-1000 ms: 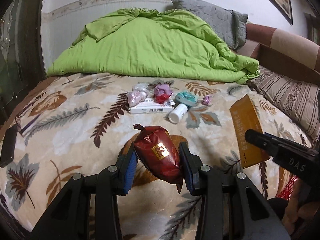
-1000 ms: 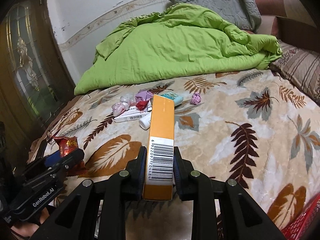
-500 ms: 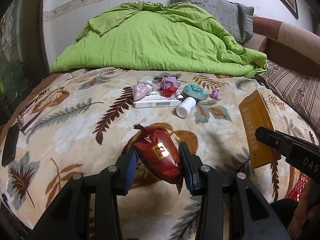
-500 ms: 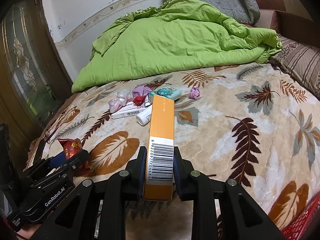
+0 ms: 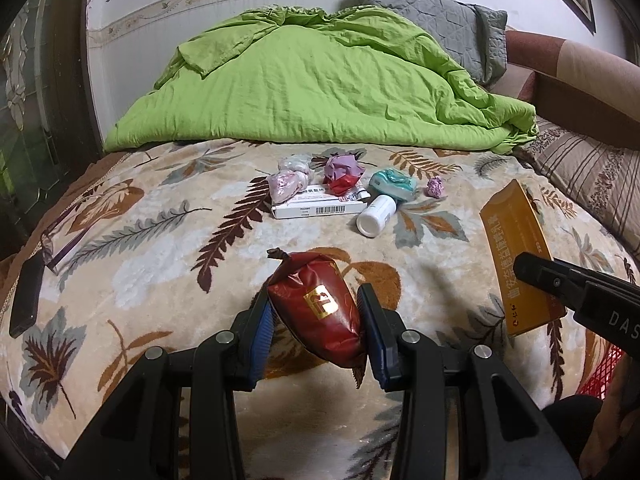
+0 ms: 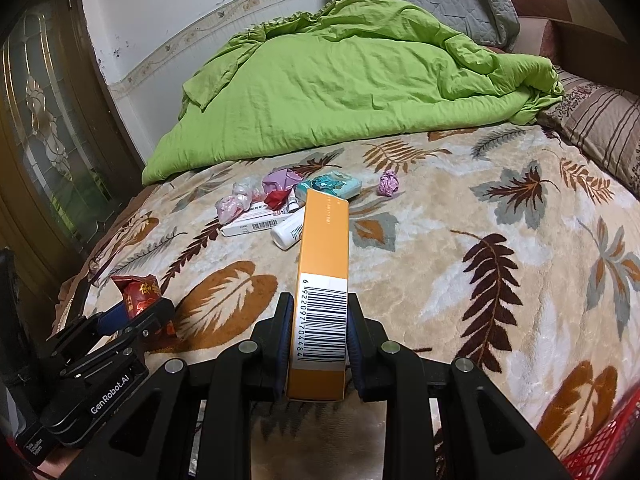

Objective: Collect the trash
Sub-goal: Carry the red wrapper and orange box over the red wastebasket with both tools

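My left gripper [image 5: 316,322] is shut on a dark red snack packet [image 5: 318,312], held above the near part of the bed. My right gripper [image 6: 320,328] is shut on a long orange box [image 6: 322,276] with a barcode; the box also shows in the left wrist view [image 5: 516,256]. More trash lies in a cluster mid-bed: a white flat box [image 5: 320,205], a white bottle [image 5: 376,216], a teal packet [image 5: 392,185], pink plastic wads [image 5: 286,180], a purple and red wrapper [image 5: 342,172] and a small purple paper ball [image 5: 435,187].
A green duvet [image 5: 320,80] and grey pillow [image 5: 432,32] fill the far side of the bed. A striped pillow [image 5: 592,176] lies at right. A red basket [image 6: 604,448] edge shows at lower right. A black phone [image 5: 26,296] and glasses [image 5: 60,240] lie at left.
Both grippers have drawn back and up from the trash cluster, still holding the packet and the orange box. The trash on the bed has not moved.
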Tool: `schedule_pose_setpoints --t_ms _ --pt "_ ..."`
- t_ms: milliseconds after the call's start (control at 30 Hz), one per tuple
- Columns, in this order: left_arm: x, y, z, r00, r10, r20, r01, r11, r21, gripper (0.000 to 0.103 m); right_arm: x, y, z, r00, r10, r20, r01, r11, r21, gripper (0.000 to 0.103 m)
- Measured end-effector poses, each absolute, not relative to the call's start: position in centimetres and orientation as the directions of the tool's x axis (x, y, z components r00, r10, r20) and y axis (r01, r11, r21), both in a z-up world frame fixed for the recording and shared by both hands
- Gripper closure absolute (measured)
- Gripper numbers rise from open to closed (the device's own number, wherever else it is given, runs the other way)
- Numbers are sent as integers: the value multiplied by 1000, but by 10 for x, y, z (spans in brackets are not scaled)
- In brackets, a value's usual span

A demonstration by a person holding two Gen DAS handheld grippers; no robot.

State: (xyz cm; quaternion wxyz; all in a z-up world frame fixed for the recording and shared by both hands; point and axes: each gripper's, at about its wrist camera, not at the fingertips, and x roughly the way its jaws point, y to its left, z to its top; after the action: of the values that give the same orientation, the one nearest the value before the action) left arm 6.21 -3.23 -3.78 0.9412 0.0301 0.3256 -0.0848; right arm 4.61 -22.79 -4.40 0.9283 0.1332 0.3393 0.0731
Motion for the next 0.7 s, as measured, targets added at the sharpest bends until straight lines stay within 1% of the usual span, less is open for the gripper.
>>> schedule_pose_setpoints --t_ms 700 --pt "62 -31 -37 776 -138 -616 180 984 7 63 42 -230 -46 768 231 -598 -36 947 319 76"
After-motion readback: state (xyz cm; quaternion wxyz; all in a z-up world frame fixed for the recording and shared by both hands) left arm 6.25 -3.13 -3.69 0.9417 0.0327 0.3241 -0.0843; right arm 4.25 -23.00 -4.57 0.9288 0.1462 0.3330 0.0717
